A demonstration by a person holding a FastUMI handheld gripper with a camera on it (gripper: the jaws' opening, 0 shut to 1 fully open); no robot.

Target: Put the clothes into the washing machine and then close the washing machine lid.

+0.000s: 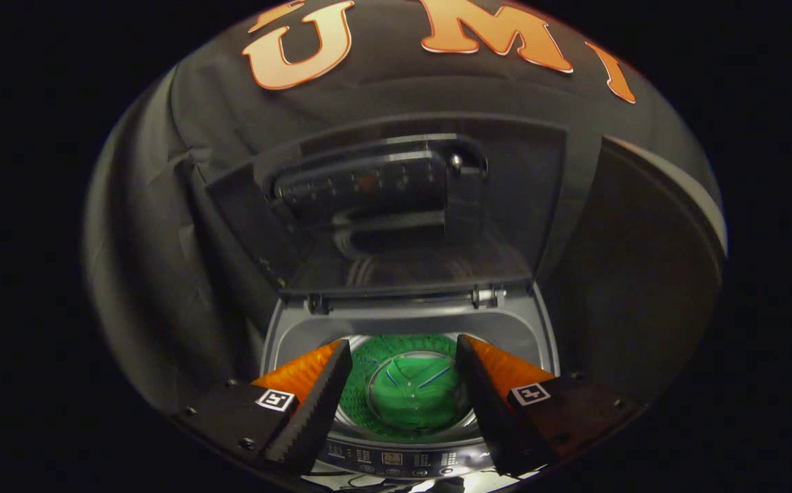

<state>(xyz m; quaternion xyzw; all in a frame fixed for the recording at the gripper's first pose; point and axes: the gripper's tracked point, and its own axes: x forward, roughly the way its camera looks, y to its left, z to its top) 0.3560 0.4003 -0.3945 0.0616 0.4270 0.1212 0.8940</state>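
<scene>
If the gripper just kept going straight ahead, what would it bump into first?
Probably nothing at once: the open gripper points into the washing machine's green drum, so it would likely meet the drum's bottom first. The raised lid stands beyond. Depth is unclear.

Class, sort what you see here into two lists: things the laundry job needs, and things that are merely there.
Needed:
washer
open lid
green drum, with no clothes visible in it
gripper, fingers open above the drum

Merely there:
booth wall

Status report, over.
Gripper jaws open, empty, above the green washing machine drum. Transparent lid raised upright. Nothing in the way.
</scene>
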